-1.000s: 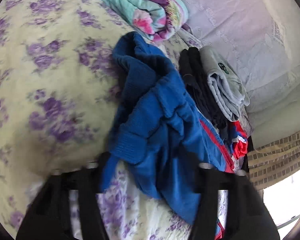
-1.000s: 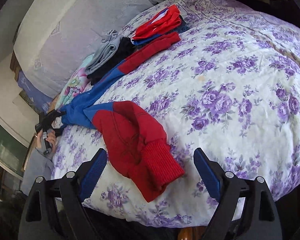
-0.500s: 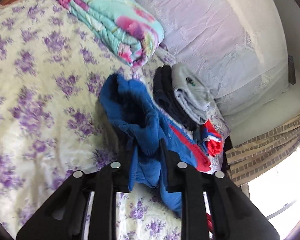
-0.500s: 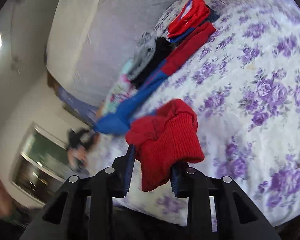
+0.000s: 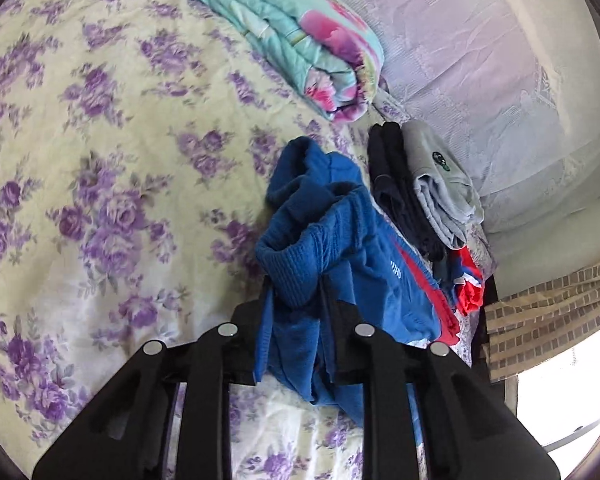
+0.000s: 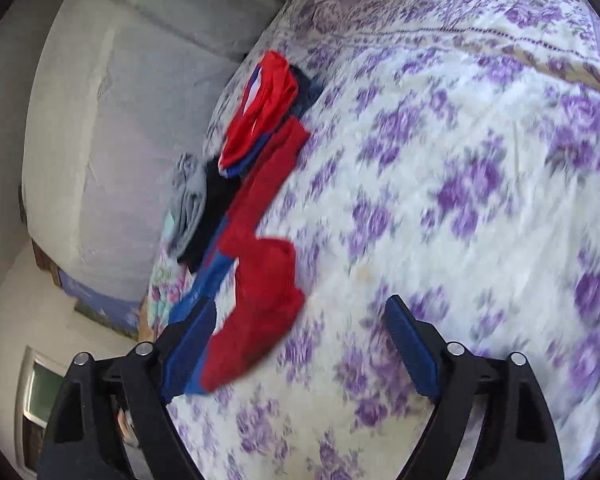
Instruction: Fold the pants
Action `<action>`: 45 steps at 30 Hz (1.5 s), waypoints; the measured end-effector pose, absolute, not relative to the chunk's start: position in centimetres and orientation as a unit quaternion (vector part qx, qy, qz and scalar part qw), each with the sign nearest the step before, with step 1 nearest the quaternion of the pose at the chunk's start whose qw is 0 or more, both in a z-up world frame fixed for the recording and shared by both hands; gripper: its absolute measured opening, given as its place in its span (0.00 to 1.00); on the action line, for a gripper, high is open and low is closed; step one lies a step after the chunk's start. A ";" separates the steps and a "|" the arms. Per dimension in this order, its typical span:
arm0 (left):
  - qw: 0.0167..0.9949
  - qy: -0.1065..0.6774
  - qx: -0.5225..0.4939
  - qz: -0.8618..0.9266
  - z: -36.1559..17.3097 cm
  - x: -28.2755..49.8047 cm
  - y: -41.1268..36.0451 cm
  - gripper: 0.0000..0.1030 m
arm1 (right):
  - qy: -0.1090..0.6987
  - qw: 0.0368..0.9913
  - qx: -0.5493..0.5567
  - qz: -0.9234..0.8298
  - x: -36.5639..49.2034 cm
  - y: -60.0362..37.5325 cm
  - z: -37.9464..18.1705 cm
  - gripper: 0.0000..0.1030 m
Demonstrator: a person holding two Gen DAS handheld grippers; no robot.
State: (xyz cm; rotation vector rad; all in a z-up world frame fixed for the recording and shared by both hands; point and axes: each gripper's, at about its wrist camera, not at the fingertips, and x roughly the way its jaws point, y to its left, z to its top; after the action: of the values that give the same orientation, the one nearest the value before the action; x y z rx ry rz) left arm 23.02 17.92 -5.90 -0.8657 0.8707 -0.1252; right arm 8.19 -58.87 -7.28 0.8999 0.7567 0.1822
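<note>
Left tongs [image 5: 296, 300] clamped narrow on the blue cuff end of the pants [image 5: 328, 240], fabric bunched between the pads and hanging below them. Right tongs [image 6: 300, 328] wide apart, jaws just been opening; nothing pinched. Red cuff end of the pants [image 6: 260, 300] lies loose on the bed just beside the left-hand finger [image 6: 192, 344], partly overlapping it in the right wrist view; the other finger is over bare sheet.

Largest down:
- Bed, purple-floral sheet [image 5: 100, 160], fills most of both views.
- Pale lavender lace-patterned headboard cover [image 5: 480, 80] along the far edge.
- Folded teal-and-pink floral quilt [image 5: 300, 40] on the bed, near the headboard.
- Pants: blue upper part, red lower leg, stretched along the bed from the left tongs toward the right tongs, beside the clothes stack. Small white lettering on the blue part, unreadable.
- Folded clothes in a row against the headboard side: grey garment [image 5: 440, 184] with a small dark logo, black garment [image 5: 392, 184] touching it, then a red, white and blue piece [image 5: 470, 288] at the end.
- Tan checked cloth [image 5: 548, 312] at the bed's edge, left wrist view.

Right wrist view is motion-blurred.
</note>
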 end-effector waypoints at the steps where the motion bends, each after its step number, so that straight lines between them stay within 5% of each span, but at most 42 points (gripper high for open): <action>1: 0.813 0.409 -0.410 -0.058 -6.3 23.1 18.0 0.20 | 0.354 0.833 0.415 0.095 8.4 -58.0 -7.2 0.75; 5: 0.804 0.404 -0.431 -0.063 -7.5 22.8 18.0 0.20 | 0.370 0.834 0.390 0.127 12.3 -54.1 -7.7 0.69; 10: 0.790 0.415 -0.447 -0.066 -9.2 22.6 17.7 0.21 | 0.373 0.832 0.398 0.105 15.0 -52.8 -9.1 0.23; 12: 0.787 0.417 -0.449 -0.066 -9.3 22.5 17.7 0.21 | 0.366 0.800 0.460 0.123 14.3 -53.4 -9.0 0.18; 16: 0.807 0.394 -0.433 -0.078 -5.8 22.0 18.2 0.20 | 0.326 0.764 0.537 0.146 11.7 -55.5 -5.7 0.17; 20: 0.813 0.387 -0.424 -0.096 -2.9 23.5 17.7 0.20 | 0.346 0.811 0.467 0.068 13.7 -58.4 -2.7 0.22; 22: 0.809 0.409 -0.413 -0.091 -3.4 24.4 17.0 0.26 | 0.401 0.813 0.420 -0.022 13.6 -59.8 -4.1 0.63; 24: 0.797 0.436 -0.413 -0.061 -4.9 23.9 16.9 0.45 | 0.388 0.803 0.451 -0.010 11.7 -60.3 -5.4 0.67; 25: 0.791 0.439 -0.421 -0.062 -5.9 23.2 16.9 0.52 | 0.382 0.801 0.460 0.019 10.8 -60.1 -5.9 0.67; 41: 0.779 0.416 -0.457 -0.104 -8.7 21.0 14.5 0.58 | 0.331 0.826 0.452 0.061 14.1 -57.4 -7.7 0.64; 42: 0.776 0.414 -0.463 -0.105 -8.7 21.1 14.5 0.58 | 0.330 0.827 0.451 0.062 14.4 -57.1 -7.9 0.59; 45: 0.767 0.408 -0.483 -0.107 -9.1 21.6 14.7 0.58 | 0.328 0.807 0.484 0.086 14.7 -56.6 -9.2 0.21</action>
State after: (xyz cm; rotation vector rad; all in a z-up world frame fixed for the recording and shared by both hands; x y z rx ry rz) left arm 21.60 14.70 -9.08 -1.0485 0.8868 -0.2329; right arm 14.73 -56.62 -9.16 1.0347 0.7017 0.1842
